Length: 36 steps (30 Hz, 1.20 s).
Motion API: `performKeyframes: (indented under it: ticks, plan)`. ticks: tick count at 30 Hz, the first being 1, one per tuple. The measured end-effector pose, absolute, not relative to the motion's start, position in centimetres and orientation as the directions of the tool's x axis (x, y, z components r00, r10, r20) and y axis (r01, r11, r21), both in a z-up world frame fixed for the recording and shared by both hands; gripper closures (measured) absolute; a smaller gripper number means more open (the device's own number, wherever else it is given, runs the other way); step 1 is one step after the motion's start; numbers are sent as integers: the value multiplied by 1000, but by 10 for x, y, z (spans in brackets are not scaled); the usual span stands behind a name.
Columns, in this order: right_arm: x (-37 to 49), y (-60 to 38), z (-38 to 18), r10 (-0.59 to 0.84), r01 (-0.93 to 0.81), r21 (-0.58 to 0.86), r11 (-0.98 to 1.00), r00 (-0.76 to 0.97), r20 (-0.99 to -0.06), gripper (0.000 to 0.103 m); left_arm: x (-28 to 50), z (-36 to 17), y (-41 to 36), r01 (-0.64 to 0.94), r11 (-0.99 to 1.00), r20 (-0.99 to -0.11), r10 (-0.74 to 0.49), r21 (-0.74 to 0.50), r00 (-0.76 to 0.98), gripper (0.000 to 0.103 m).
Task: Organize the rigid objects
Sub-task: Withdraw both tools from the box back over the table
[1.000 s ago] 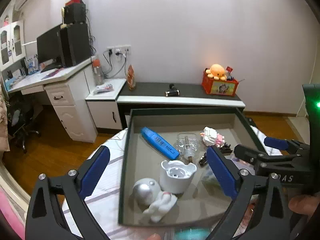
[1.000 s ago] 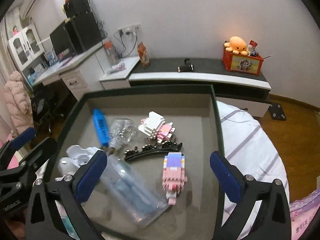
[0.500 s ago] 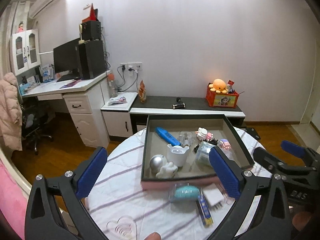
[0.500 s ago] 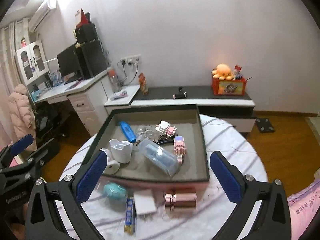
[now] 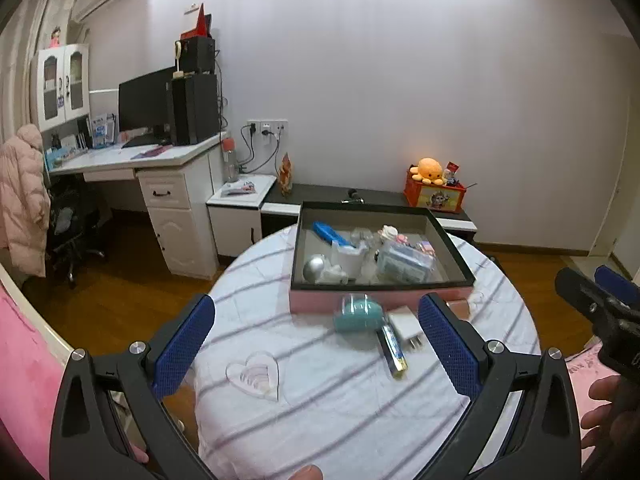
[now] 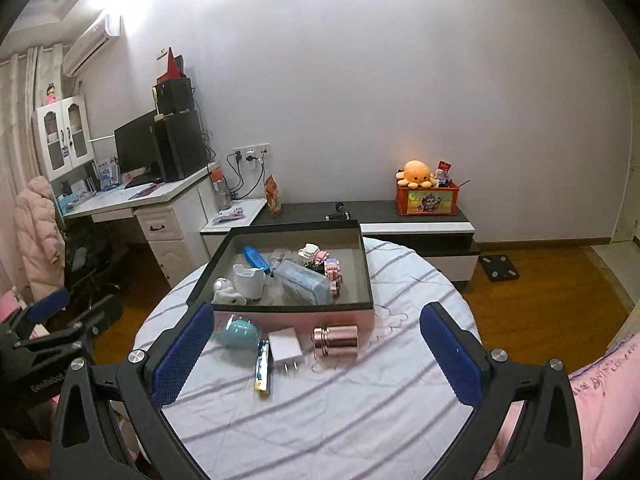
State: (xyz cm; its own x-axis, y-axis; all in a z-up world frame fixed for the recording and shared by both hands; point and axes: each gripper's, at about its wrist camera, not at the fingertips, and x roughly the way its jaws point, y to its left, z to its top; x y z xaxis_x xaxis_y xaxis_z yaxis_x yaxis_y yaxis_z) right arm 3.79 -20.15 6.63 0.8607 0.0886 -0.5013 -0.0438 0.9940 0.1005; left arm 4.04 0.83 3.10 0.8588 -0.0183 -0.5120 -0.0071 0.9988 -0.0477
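Observation:
A pink box with a dark rim (image 5: 380, 285) (image 6: 280, 303) sits at the far side of a round striped table and holds several small items. In front of it lie a teal egg-shaped case (image 5: 357, 315) (image 6: 240, 333), a white plug adapter (image 5: 407, 326) (image 6: 285, 350), a narrow blue-yellow stick (image 5: 392, 347) (image 6: 263, 370) and a rose-gold cylinder (image 6: 336, 342). A clear heart-shaped dish (image 5: 254, 374) lies nearer on the left. My left gripper (image 5: 316, 348) and right gripper (image 6: 318, 360) are both open and empty, held back over the near table.
The round table's cloth (image 6: 340, 420) is white with grey stripes. Behind it stand a low dark cabinet with an orange toy box (image 6: 426, 198) and a white desk with a monitor (image 5: 146, 100). Wooden floor lies on both sides. Pink bedding (image 6: 600, 392) is at the right.
Both grippers have pulled back and up from right over the box. The whole table and the loose items in front of the box have come into view.

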Motion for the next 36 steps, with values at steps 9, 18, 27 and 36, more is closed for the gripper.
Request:
performKeyframes:
  ticks: [9,18,27,36]
  plan:
    - [5,-207,59,80,-31,106,994,860,-504,0,8,26,12,-12,999,-518,-13,-46,855,0]
    - [-4,-214,57,72,-19,109,994,860,-504,0,1,28,4,-2,999,-515,-19,-40,857,0]
    - [-5,-215,57,72,-19,110,994,859,-508,0,-1,29,0,4,999,-514,-25,-41,858,0]
    - [-2,-214,51,79,-27,106,994,851,-519,0,0,28,0,3,999,-518,-24,-42,855,0]
